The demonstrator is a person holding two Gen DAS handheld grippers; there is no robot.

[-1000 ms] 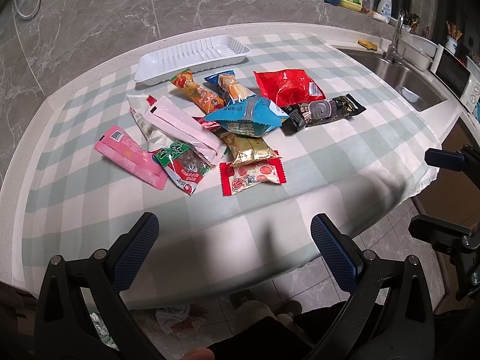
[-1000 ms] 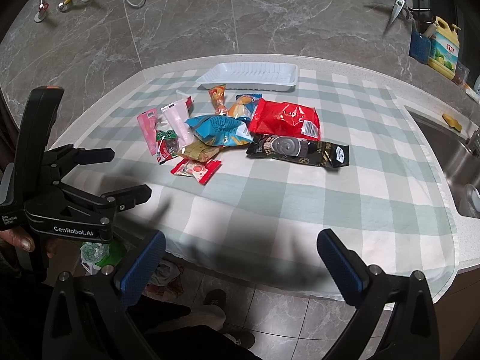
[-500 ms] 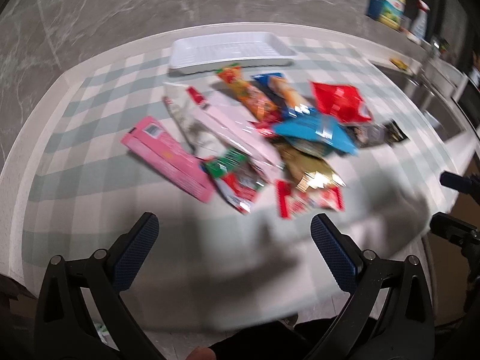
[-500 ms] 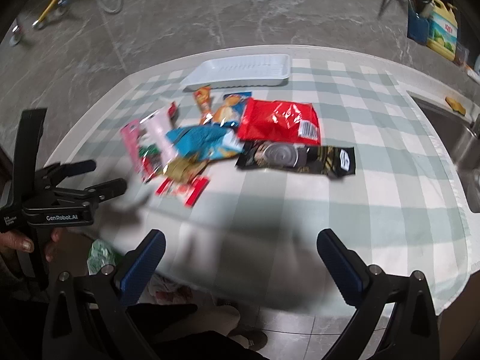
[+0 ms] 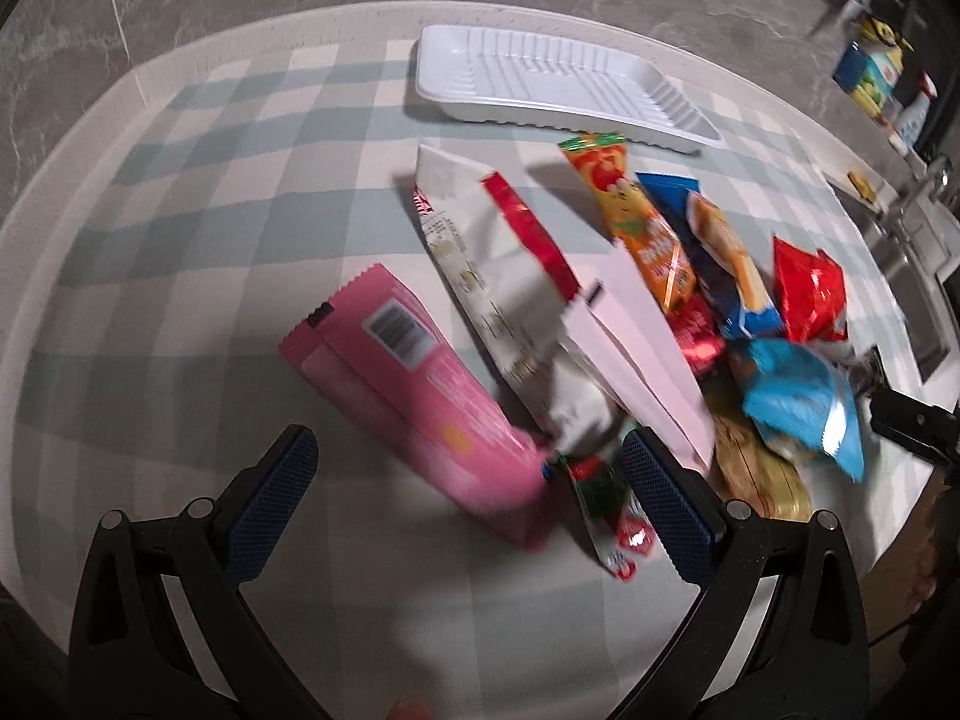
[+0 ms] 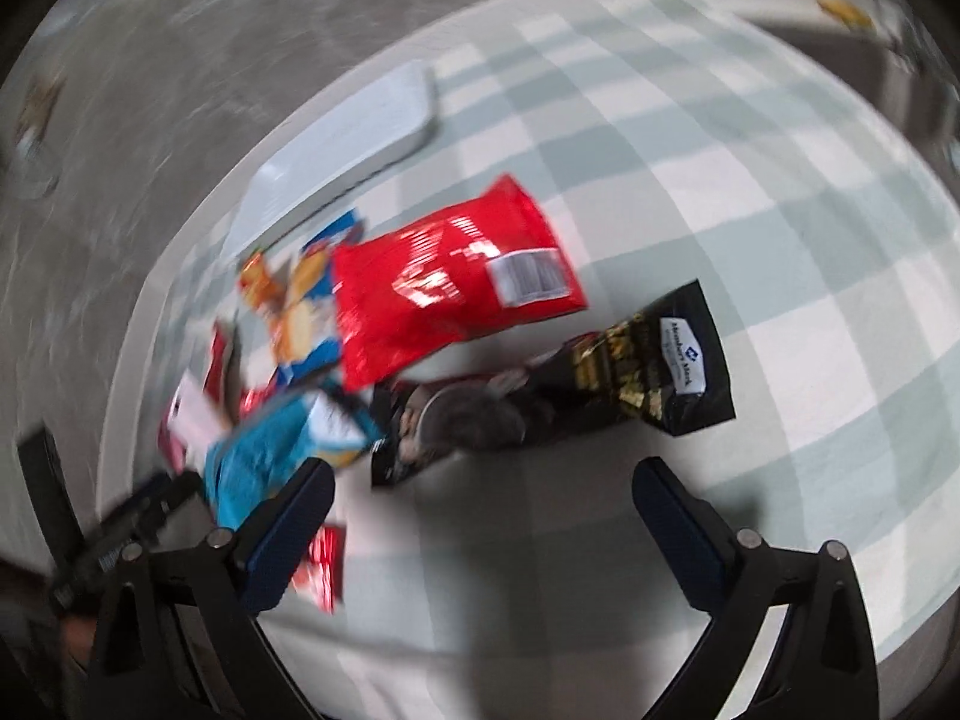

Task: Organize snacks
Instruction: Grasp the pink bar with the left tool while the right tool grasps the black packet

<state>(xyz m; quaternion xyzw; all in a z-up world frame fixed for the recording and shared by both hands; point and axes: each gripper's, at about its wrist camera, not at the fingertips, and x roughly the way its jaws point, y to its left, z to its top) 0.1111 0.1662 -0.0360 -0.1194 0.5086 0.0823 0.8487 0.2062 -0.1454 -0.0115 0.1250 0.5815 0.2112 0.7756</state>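
Hovering wide-jawed, the left gripper [image 5: 462,474] is nearing the pink packet [image 5: 414,402]; the right gripper [image 6: 480,498], just narrowing slightly and empty, is nearing the black packet [image 6: 600,384]; straddling squarely seems best.

Both fisheye wrist cameras look steeply down along their open fingers, close above the checked tablecloth [image 5: 180,228]: the left view faces the pink packet [image 5: 414,396], the right view the black packet [image 6: 600,384], both sharing the white tray [image 5: 558,84] and the snack pile.

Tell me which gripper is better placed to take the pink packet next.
Left. The pink packet lies just ahead of the open left gripper, partly between its fingers. The right gripper, also open, faces the black packet instead.
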